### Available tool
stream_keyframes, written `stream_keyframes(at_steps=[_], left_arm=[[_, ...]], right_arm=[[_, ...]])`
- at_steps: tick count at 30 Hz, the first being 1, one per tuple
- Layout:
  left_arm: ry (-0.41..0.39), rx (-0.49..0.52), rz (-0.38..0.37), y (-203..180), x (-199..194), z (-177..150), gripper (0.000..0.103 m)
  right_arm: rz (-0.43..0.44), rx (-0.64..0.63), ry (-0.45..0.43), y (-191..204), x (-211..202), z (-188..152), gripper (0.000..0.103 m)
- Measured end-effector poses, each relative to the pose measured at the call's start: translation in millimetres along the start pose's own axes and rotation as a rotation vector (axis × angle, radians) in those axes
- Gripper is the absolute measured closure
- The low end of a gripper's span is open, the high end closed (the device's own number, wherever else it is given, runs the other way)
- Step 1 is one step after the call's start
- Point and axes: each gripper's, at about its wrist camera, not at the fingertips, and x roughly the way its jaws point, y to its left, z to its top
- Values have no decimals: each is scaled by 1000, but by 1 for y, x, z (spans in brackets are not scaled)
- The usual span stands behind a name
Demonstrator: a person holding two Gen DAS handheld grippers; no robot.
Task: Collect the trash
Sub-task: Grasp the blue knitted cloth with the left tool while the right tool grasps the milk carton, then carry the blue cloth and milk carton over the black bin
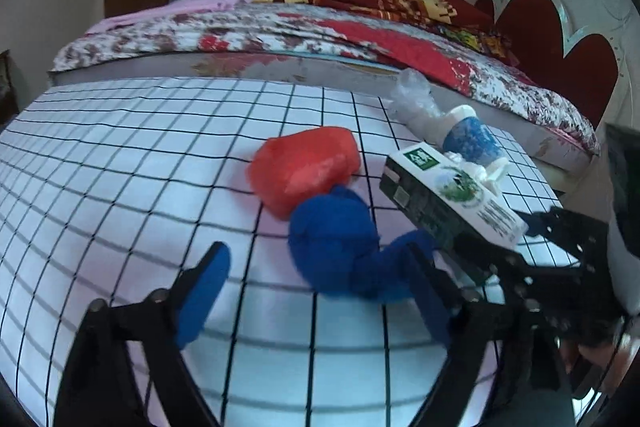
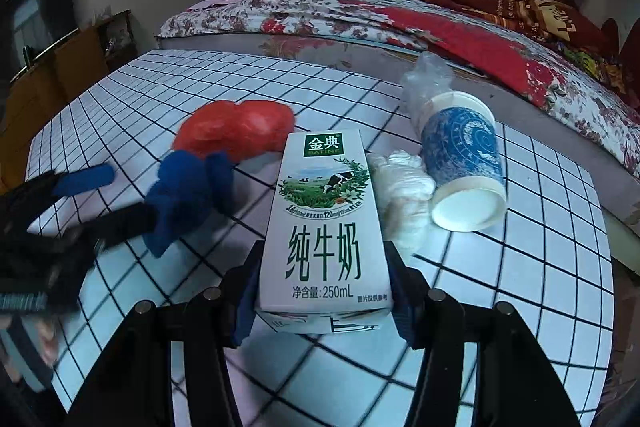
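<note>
The right gripper [image 2: 324, 291] is clamped on the two sides of a white cardboard milk carton [image 2: 326, 227], a flat-sided box with a printed cow, held above the grid-patterned tablecloth [image 2: 520, 267]. Just beside it a blue-patterned paper cup [image 2: 464, 163] lies on its side, its mouth showing a white, bare inside, between crumpled white plastic [image 2: 404, 195] and a clear wrinkled bag [image 2: 426, 79]. The left gripper [image 1: 320, 267] has its jaws apart around a soft blue wad [image 1: 340, 235], which touches a shiny red plastic bag [image 1: 308, 167].
</note>
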Motion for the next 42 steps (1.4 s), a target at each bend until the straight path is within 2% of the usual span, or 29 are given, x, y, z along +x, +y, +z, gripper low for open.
stream_keyframes(at_steps=[2,3,4,6,10,20,27,30,42], left_arm=[[30,-2,-18,-1,12,4,28],[47,3,-26,-2,17,5,35],[70,5,-42,-2,22,4,48],[69,18,-50,-4,25,2,50],[42,44,-58,-6,18,-2,61],[-38,114,-11,-5,-19,-21,62],[-64,133,-17,-11,-49,-32,62],[-89,174,8,-21,-64,-39,62],[-150,158,-64,-38,-122,-62,62]], right_arm=[[14,-3,2,-3,1,-2,46],[22,-4,0,-4,1,-2,46],[29,-4,0,-5,1,-3,46],[33,-4,-1,-6,0,-4,46],[24,5,-12,-3,-3,-4,47],[-5,14,-89,21,-31,-16,47],[-59,41,-134,26,-70,-29,47],[-92,60,-159,26,-91,-39,47],[-205,121,-234,30,-181,-77,47]])
